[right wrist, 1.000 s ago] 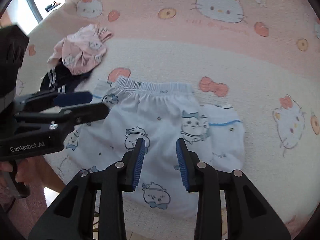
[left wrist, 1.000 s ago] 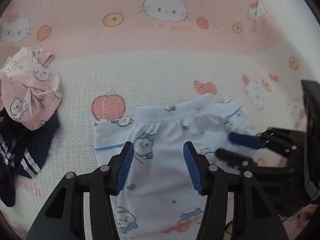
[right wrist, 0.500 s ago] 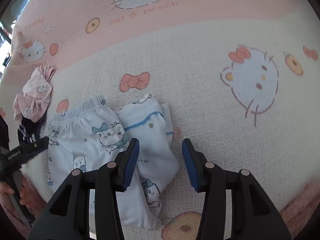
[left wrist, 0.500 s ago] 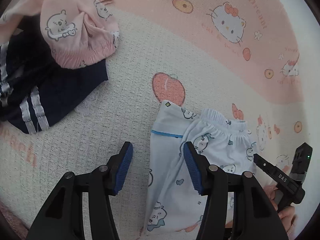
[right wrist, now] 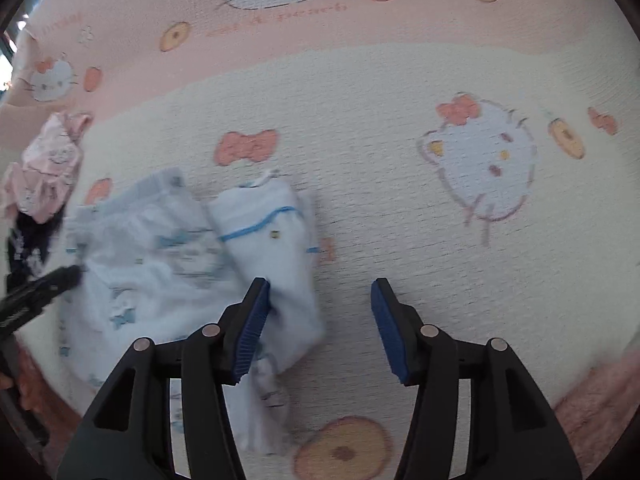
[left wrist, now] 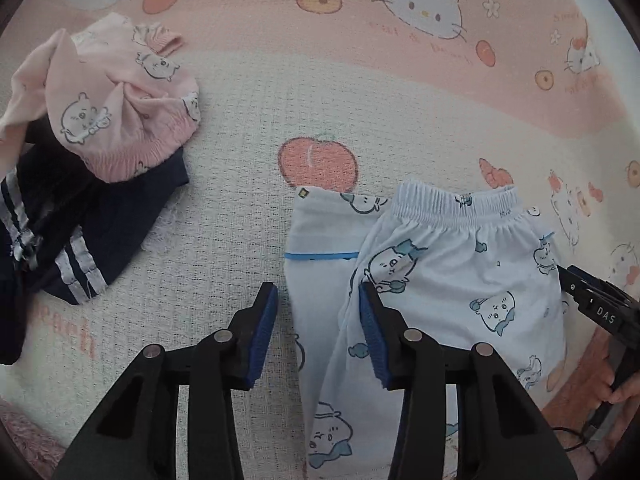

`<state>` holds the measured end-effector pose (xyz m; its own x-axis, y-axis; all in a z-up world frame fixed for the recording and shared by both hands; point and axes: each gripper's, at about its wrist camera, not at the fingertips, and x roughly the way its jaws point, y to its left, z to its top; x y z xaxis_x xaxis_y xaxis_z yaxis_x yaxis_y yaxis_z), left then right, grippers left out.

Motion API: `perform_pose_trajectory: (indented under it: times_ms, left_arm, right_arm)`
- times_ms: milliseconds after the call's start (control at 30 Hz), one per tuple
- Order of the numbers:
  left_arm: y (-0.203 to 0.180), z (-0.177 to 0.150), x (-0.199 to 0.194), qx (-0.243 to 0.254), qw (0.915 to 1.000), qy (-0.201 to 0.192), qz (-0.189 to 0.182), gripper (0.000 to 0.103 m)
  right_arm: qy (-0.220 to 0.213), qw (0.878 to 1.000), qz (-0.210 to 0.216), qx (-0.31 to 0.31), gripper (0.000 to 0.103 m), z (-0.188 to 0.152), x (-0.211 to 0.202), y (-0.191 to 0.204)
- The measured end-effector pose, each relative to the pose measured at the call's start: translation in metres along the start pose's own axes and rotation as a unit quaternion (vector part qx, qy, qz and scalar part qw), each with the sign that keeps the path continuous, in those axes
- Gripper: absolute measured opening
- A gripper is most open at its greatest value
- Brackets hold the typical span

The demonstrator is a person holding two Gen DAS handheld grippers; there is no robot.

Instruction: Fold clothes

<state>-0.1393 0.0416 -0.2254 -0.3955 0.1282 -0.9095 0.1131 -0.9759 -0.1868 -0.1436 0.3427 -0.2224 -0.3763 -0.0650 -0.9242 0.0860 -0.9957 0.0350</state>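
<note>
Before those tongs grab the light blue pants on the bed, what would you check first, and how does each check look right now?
1. Light blue pants lie flat: ok.
2. Left tongs straddle the pants' left edge, closing, not yet pinching: ok.
3. Right tongs over the right edge, opening, nothing held: ok.
4. Pink garment and navy garment lie apart from the pants: ok.
5. Right-side fabric position: cannot tell, view blurred.

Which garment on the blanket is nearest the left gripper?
The white cartoon-print pants, directly at the left gripper. The pink garment and navy striped garment lie piled apart, far left.
</note>
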Motion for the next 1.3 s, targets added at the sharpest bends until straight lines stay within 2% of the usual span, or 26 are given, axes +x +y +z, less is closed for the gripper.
perform_pose_trajectory:
  times_ms: [67,133,233,267,333,400,467,500,567,600,700,733,833,933,1000,1067,1167,1200,1300]
  left_arm:
    - [0.004,0.000,-0.010,-0.019,0.9997,-0.007,-0.016,0.044]
    - [0.003,-0.001,-0.027,-0.016,0.9987,-0.028,-0.039,0.044]
    - [-0.006,-0.007,-0.040,-0.004,0.9950,-0.039,-0.091,0.044]
    - [-0.009,-0.009,-0.040,-0.002,0.9931,-0.036,-0.111,0.040]
    - [-0.016,-0.014,-0.039,0.003,0.9893,-0.026,-0.144,0.034]
    - [-0.021,-0.019,-0.024,0.013,0.9918,0.005,-0.127,0.034]
    - [-0.025,-0.025,-0.007,0.019,0.9913,0.045,-0.122,0.035]
    - [-0.024,-0.028,-0.005,0.017,0.9913,0.051,-0.121,0.035]
    - [-0.016,-0.027,-0.013,-0.002,0.9893,0.049,-0.137,0.035]
    - [-0.010,-0.025,-0.016,-0.019,0.9863,0.047,-0.157,0.035]
    - [0.010,-0.020,-0.025,-0.070,0.9732,0.039,-0.215,0.043]
    - [0.018,-0.020,-0.027,-0.092,0.9676,0.035,-0.233,0.046]
    - [0.038,-0.022,-0.028,-0.142,0.9497,0.029,-0.278,0.046]
    - [0.036,-0.024,-0.023,-0.143,0.9424,0.031,-0.301,0.046]
    - [0.023,-0.027,-0.017,-0.130,0.9440,0.044,-0.300,0.046]
    - [0.011,-0.029,-0.010,-0.118,0.9453,0.057,-0.299,0.047]
    - [-0.009,-0.029,0.005,-0.098,0.9496,0.071,-0.289,0.047]
    - [-0.015,-0.028,0.005,-0.086,0.9544,0.068,-0.278,0.047]
    - [-0.034,-0.025,0.007,-0.048,0.9673,0.057,-0.242,0.047]
  right_arm:
    - [0.017,0.999,0.035,0.022,0.056,-0.001,0.001,-0.007]
    - [0.039,0.995,0.080,0.039,0.057,-0.004,-0.001,-0.010]
    - [0.067,0.983,0.162,0.055,0.057,-0.018,-0.001,0.000]
    - [0.077,0.979,0.180,0.059,0.057,-0.022,0.001,0.002]
    - [0.081,0.977,0.189,0.053,0.059,-0.026,0.005,0.010]
    - [0.065,0.980,0.184,0.037,0.058,-0.026,0.006,0.019]
    - [0.053,0.982,0.182,0.026,0.041,-0.025,0.007,0.026]
    - [0.052,0.981,0.183,0.028,0.028,-0.023,0.010,0.027]
    - [0.053,0.978,0.198,0.035,0.018,-0.016,0.015,0.027]
    - [0.049,0.976,0.210,0.033,0.015,-0.013,0.008,0.027]
    - [0.035,0.968,0.247,0.025,0.015,-0.002,-0.012,0.030]
    - [0.026,0.965,0.261,0.014,0.016,0.002,-0.019,0.041]
    - [0.024,0.954,0.298,-0.011,0.017,0.009,-0.023,0.079]
    - [0.048,0.948,0.313,-0.021,0.019,-0.001,-0.005,0.105]
    - [0.071,0.943,0.326,-0.002,0.020,-0.014,0.011,0.107]
    - [0.070,0.939,0.338,0.003,0.021,-0.025,0.010,0.100]
    - [0.075,0.940,0.330,-0.040,0.029,-0.028,-0.003,0.107]
    - [0.081,0.941,0.325,-0.055,0.033,-0.030,-0.007,0.109]
    - [0.094,0.943,0.304,-0.094,0.034,-0.042,-0.023,0.110]
